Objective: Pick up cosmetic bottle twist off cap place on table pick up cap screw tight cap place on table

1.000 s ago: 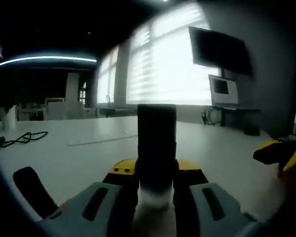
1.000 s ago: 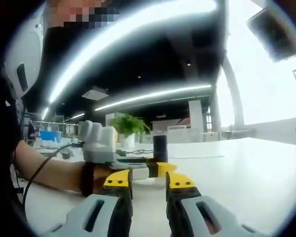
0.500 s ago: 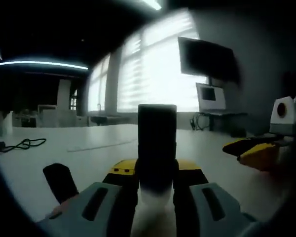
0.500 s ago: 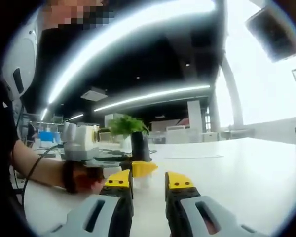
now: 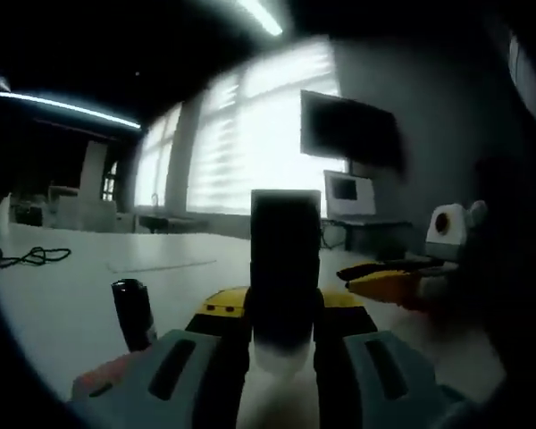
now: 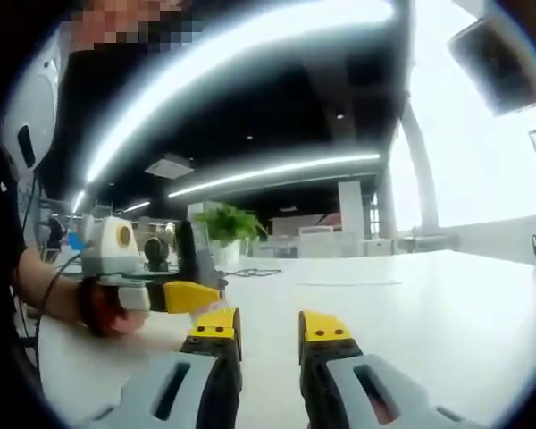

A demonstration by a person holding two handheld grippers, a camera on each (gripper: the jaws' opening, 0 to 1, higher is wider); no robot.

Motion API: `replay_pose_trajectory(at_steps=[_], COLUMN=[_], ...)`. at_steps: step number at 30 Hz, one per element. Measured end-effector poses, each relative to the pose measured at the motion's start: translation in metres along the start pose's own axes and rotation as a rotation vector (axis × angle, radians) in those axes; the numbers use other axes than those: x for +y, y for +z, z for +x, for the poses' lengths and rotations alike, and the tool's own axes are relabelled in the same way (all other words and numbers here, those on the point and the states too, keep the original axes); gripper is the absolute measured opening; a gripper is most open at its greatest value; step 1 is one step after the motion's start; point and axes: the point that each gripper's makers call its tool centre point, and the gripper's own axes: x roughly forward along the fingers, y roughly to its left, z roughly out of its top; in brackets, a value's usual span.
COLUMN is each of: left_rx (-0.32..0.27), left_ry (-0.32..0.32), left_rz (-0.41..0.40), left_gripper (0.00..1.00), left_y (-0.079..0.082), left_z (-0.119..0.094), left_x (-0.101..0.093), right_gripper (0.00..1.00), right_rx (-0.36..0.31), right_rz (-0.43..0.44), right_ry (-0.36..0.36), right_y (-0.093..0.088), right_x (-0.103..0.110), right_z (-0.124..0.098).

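The left gripper (image 5: 284,335) is clamped on the cosmetic bottle (image 5: 285,268), a dark upright cylinder with a pale base wedged between the two yellow-tipped jaws. In the right gripper view the same bottle (image 6: 188,255) stands up from that gripper (image 6: 183,296), which a hand (image 6: 103,311) holds low over the white table (image 6: 429,295).

The right gripper (image 6: 269,327) has its jaws apart with nothing between them, the bare tabletop showing through the gap. In the left gripper view it (image 5: 389,277) reaches in from the right, near the bottle but apart from it.

A small dark cylinder (image 5: 132,313) stands on the table to the left of the held bottle; whether it is the cap cannot be told. Farther off on the table lies a looped black cable (image 5: 31,257). Behind the bottle are bright windows with blinds (image 5: 241,134), a dark wall screen (image 5: 348,130) and a smaller monitor (image 5: 348,192) on a side desk. In the right gripper view a potted plant (image 6: 230,228) sits behind the left gripper, and a long ceiling light (image 6: 268,170) runs overhead. Nothing lies between the open jaws and the bottle.
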Motion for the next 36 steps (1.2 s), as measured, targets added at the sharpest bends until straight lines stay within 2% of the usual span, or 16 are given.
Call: replay_pose_trajectory(at_steps=[6, 8, 14, 20, 22, 23, 31, 36], left_rx=[0.018, 0.043, 0.093, 0.106, 0.125, 0.157, 0.137, 0.072], left_ry=[-0.086, -0.118, -0.207, -0.259, -0.262, -0.265, -0.258, -0.269], left_rz=[-0.015, -0.040, -0.033, -0.035, -0.029, -0.029, -0.032, -0.057], left_gripper=[0.17, 0.17, 0.17, 0.17, 0.17, 0.17, 0.17, 0.17], left_y=[0.001, -0.001, -0.008, -0.012, -0.018, -0.023, -0.022, -0.013], left_z=[-0.019, -0.025, -0.041, -0.049, -0.046, -0.045, -0.041, -0.042], left_x=[-0.022, -0.029, -0.051, -0.060, -0.059, -0.059, -0.058, -0.059], right_gripper=[0.19, 0.19, 0.19, 0.19, 0.19, 0.19, 0.18, 0.18], right_rx=[0.007, 0.008, 0.015, 0.019, 0.021, 0.021, 0.022, 0.024], right_rz=[-0.008, -0.010, -0.017, -0.022, -0.023, -0.024, -0.023, -0.022], right_ry=[-0.005, -0.006, -0.008, -0.004, -0.004, -0.004, -0.005, -0.002], right_y=[-0.002, -0.002, -0.004, -0.005, -0.007, -0.008, -0.007, -0.006], right_x=[-0.001, -0.001, -0.001, 0.000, -0.005, -0.007, -0.004, -0.001], right_z=[0.000, 0.000, 0.001, 0.001, 0.000, 0.000, 0.000, 0.001])
